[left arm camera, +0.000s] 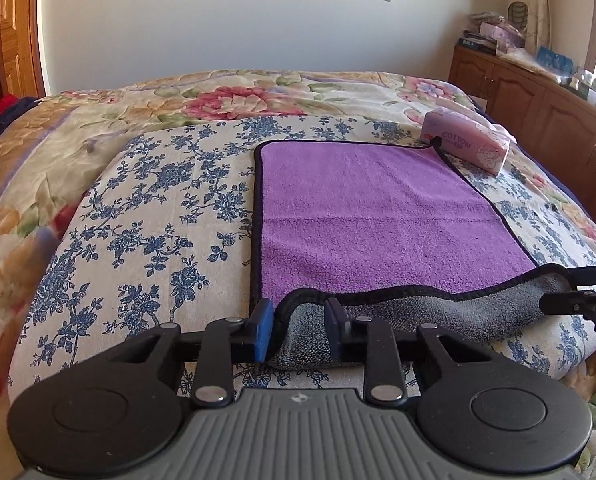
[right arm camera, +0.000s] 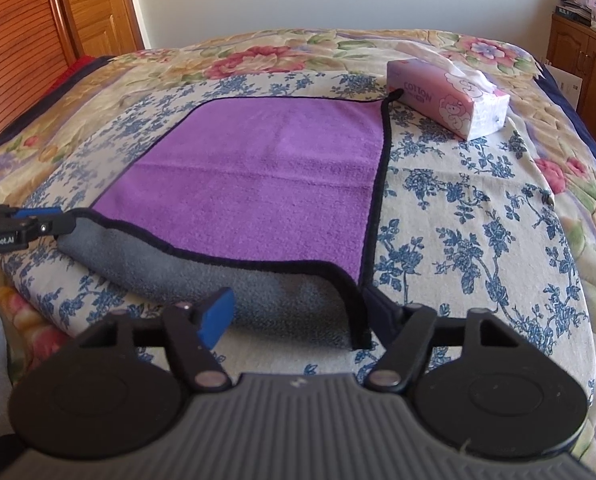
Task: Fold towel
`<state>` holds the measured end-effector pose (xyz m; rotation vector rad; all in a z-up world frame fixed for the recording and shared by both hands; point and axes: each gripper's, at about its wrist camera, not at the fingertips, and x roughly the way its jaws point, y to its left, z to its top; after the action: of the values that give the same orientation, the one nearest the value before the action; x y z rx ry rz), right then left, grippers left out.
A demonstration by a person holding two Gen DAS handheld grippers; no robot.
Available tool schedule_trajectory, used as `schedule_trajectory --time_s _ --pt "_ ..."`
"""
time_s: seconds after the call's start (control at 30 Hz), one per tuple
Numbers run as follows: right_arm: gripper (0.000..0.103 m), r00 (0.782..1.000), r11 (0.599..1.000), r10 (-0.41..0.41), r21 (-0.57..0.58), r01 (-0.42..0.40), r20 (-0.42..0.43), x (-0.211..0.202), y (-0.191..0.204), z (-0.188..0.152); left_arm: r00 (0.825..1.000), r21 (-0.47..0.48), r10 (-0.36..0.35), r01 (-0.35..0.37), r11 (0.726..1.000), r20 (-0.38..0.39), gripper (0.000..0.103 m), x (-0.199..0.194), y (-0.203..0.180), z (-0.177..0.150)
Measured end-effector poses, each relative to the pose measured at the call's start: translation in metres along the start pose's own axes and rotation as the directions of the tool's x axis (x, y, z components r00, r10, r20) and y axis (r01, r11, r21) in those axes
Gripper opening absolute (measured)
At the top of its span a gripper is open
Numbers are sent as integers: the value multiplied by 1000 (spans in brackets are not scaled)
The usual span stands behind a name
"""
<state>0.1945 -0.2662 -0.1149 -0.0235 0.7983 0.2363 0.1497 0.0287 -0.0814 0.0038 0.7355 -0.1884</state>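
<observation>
A purple towel (left arm camera: 362,216) with black trim and a grey underside lies flat on the bed; it also shows in the right wrist view (right arm camera: 257,184). Its near edge is curled up, grey side showing (right arm camera: 201,268). My left gripper (left arm camera: 300,330) has its blue pads around the near left corner, with a gap wider than the cloth. My right gripper (right arm camera: 298,312) straddles the near right corner, jaws wide apart. Each gripper shows in the other's view, the right (left arm camera: 578,296) and the left (right arm camera: 37,224) at the towel's corners.
A pink tissue box (right arm camera: 450,96) marked COTTON sits just past the towel's far right corner. The towel lies on a blue-flowered cloth (left arm camera: 157,208) over a floral quilt. A wooden cabinet (left arm camera: 538,108) stands at the right, a wooden door (right arm camera: 37,40) at the left.
</observation>
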Motion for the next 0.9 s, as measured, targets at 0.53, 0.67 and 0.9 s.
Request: schedule_trajectory --time_s 0.53,0.67,0.9 --pt "22 1000 1000 4 14 -4 -21 2 -5 1 1000 -2 -3 3 1000 2 7 0 0 -2" --pt "12 1000 1000 -2 9 2 -16 2 -6 1 1000 -1 -11 11 1000 10 6 -1 -1 -1" --pt "8 1000 1000 9 13 -9 12 -2 -8 4 1000 -8 -19 19 1000 24 6 -4 -1 0"
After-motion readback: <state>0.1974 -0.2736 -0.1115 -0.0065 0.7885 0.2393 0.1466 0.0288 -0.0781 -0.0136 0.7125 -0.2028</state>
